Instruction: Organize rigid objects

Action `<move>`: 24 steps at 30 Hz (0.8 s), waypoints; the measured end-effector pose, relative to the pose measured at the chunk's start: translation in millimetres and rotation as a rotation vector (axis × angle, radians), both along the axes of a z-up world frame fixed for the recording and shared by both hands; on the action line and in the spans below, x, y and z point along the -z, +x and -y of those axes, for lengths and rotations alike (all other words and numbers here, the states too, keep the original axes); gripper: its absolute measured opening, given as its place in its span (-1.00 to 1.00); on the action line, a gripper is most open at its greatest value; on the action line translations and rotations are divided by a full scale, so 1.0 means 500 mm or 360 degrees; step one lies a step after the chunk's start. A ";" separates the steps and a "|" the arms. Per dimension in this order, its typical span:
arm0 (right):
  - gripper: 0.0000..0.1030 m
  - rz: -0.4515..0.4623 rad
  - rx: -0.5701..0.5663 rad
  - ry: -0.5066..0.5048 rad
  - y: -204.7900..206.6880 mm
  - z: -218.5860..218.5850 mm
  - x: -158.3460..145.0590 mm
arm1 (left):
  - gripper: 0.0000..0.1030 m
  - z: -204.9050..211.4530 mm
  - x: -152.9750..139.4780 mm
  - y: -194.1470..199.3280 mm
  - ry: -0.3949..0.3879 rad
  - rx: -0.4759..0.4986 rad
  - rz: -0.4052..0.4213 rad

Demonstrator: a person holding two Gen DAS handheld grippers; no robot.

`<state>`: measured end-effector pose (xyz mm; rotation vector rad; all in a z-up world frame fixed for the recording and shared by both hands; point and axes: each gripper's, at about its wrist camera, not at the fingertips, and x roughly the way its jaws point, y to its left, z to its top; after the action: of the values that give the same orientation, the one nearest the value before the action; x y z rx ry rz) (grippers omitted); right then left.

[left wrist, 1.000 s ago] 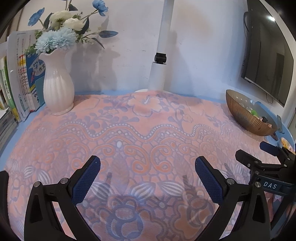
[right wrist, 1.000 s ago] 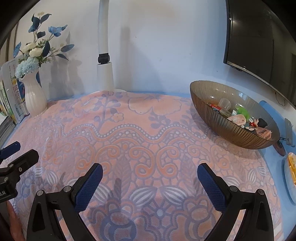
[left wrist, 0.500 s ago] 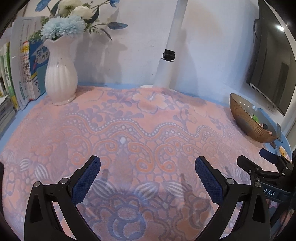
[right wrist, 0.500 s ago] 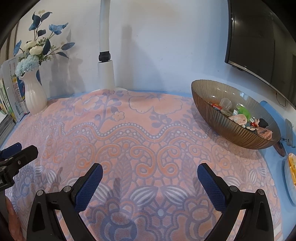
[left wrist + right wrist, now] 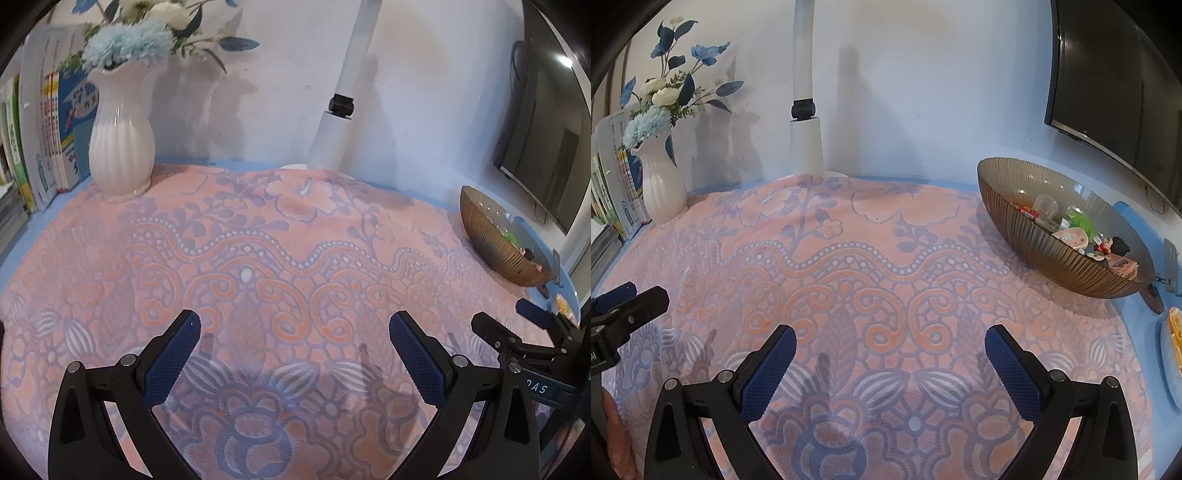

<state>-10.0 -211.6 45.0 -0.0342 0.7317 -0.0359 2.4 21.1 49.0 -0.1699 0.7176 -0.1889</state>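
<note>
Beneath both my tongs spreads the pink and lilac patterned plush cloth (image 5: 886, 258), soft and bare of loose pieces as far as I can see. Ahead and to the right of my right tongs (image 5: 890, 363) sits the ribbed amber glass bowl (image 5: 1027, 236), which I judge heavy, smooth-sided and breakable, best left standing. Far ahead and left of my left tongs (image 5: 295, 350) stands the white fluted ceramic vase (image 5: 120, 147) of blue and white flowers, tall, top-heavy and fragile by the look of it. Smallest are the little hard trinkets (image 5: 1075, 236) lying in the bowl: light, stiff plastic I would guess, some rounded and slippery, so I would pinch each across its flattest sides. Both my tongs hang spread wide with nothing between the blue pads, well apart from the bowl.
</note>
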 end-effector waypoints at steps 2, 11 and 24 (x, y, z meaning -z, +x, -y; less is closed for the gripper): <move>0.98 -0.0004 0.0002 0.0008 0.002 0.004 0.001 | 0.98 0.003 -0.001 -0.003 0.0022 -0.0021 0.0003; 0.98 -0.0009 -0.0003 -0.0002 0.002 0.005 0.002 | 0.98 0.034 -0.005 -0.010 0.0167 0.0021 0.0032; 1.00 -0.0358 -0.0054 -0.0014 0.055 -0.003 0.055 | 0.98 0.031 0.056 0.053 0.0259 -0.0086 -0.0368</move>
<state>17.4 -210.3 17.4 -0.0597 0.9556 -0.0029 28.6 5.6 20.8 -0.0561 0.9533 -0.0587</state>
